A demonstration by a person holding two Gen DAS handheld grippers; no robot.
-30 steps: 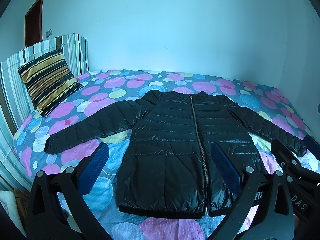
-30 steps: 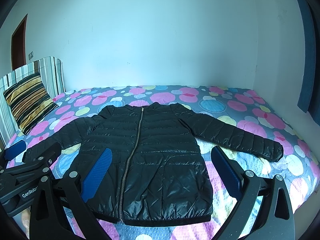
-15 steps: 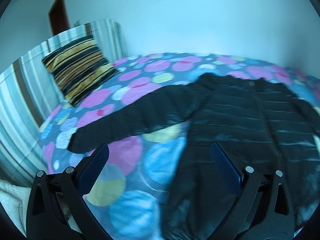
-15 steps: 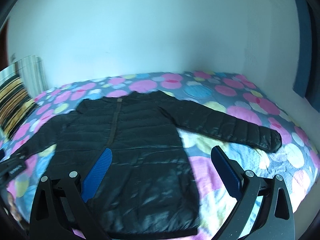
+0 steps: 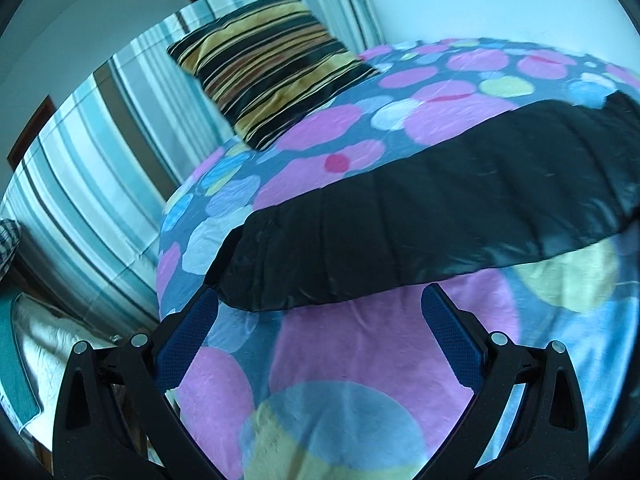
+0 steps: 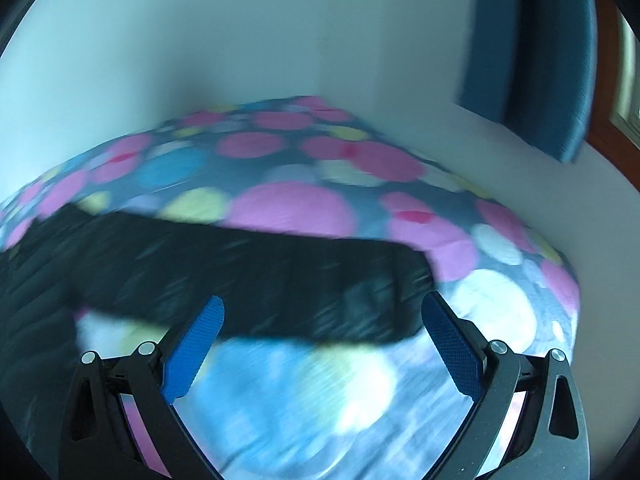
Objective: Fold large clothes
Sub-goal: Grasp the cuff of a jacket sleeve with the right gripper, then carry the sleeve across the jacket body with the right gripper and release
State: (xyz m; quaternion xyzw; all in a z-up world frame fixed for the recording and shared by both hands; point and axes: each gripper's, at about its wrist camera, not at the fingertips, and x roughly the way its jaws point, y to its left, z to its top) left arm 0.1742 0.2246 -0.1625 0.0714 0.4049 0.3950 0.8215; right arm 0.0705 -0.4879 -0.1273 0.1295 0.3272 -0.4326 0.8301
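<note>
A black puffer jacket lies flat on the bed. Its one sleeve point(image 5: 420, 216) runs across the left wrist view, cuff end at the lower left. My left gripper point(image 5: 320, 300) is open, its blue pads just short of that cuff, holding nothing. The other sleeve point(image 6: 260, 276) crosses the blurred right wrist view, cuff at the right. My right gripper point(image 6: 320, 308) is open and empty, close over that sleeve near the cuff.
The bed has a spotted pink, blue and yellow cover point(image 5: 360, 380). A striped pillow point(image 5: 272, 76) leans on the striped headboard point(image 5: 100, 168) at the left. A white wall point(image 6: 280, 40) and a blue curtain point(image 6: 540, 48) stand beyond the bed.
Both grippers have swung outward and down from the jacket's body, the left toward the left sleeve cuff, the right toward the right sleeve cuff. Both stay open.
</note>
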